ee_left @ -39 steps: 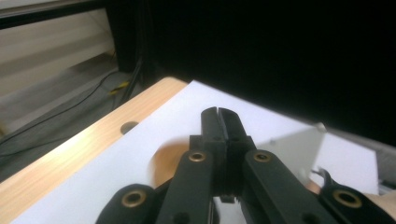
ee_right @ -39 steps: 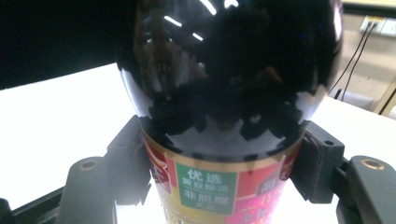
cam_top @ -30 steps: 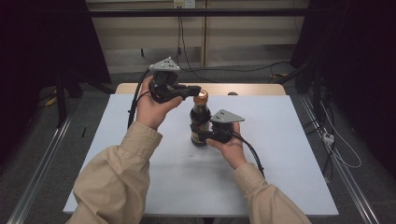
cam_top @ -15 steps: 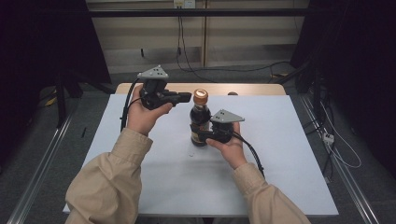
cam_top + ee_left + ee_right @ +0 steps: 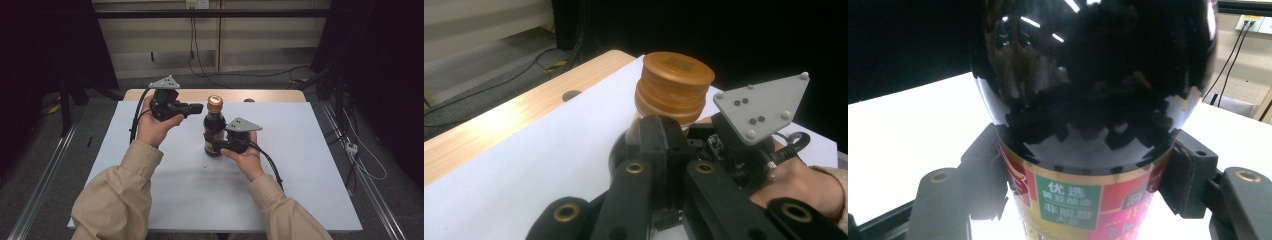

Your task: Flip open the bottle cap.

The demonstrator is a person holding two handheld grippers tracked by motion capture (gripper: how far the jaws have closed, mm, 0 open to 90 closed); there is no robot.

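A: At the middle of the white table top [image 5: 310,170], a dark bottle [image 5: 214,131] is seen standing upright, its orange cap [image 5: 215,103] still seated. What is found around it?

B: Little. Beyond the white sheet, at twelve o'clock, a strip of bare wooden table edge [image 5: 270,95] is shown, with a round hole [image 5: 571,95] in it near the bottle. Cables are seen on the floor behind. Nothing is placed between the grippers and the bottle.

A: How is the bottle held?

B: It is clamped low on its body by the right gripper [image 5: 218,145], which is brought in from four o'clock. In the right gripper view the two jaws are pressed against the labelled band on either side of the bottle [image 5: 1088,150].

A: And the left gripper?

B: The left gripper [image 5: 196,106] is held in the air at nine o'clock of the cap, just beside it and not touching. In the left gripper view its jaws are seen drawn together with nothing between them, the cap [image 5: 674,85] lying just past their tips.

A: What is changed from a second ago?

B: The left gripper was then laid against the cap; it has since been drawn back towards nine o'clock. The bottle and the right gripper are left unmoved.
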